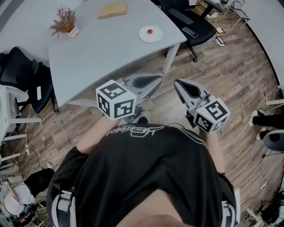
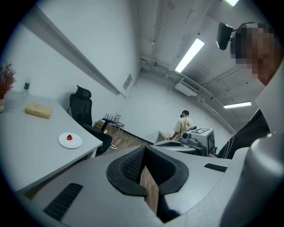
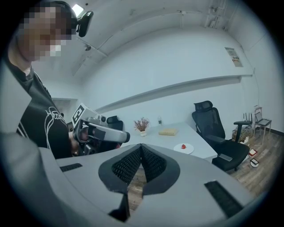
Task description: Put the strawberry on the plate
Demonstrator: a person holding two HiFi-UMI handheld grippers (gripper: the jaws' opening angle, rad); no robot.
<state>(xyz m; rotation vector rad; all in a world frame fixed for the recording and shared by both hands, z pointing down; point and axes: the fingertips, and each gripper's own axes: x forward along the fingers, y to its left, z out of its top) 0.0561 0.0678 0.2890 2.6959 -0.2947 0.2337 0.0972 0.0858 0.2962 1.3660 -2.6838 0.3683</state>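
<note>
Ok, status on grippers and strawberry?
Left gripper and right gripper both shut, empty, over the floor, short of the table. Strawberry already on the plate, near the table corner. Nothing in the way.

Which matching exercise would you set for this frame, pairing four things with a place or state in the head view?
Things:
1. strawberry
2. dried plant
3. tan block
4. right claw

Places or states:
A. shut, above the wood floor
B. middle of the table's far edge
C. on the white plate
D. table's far left part

Pairs: 1-C, 2-D, 3-B, 4-A
</note>
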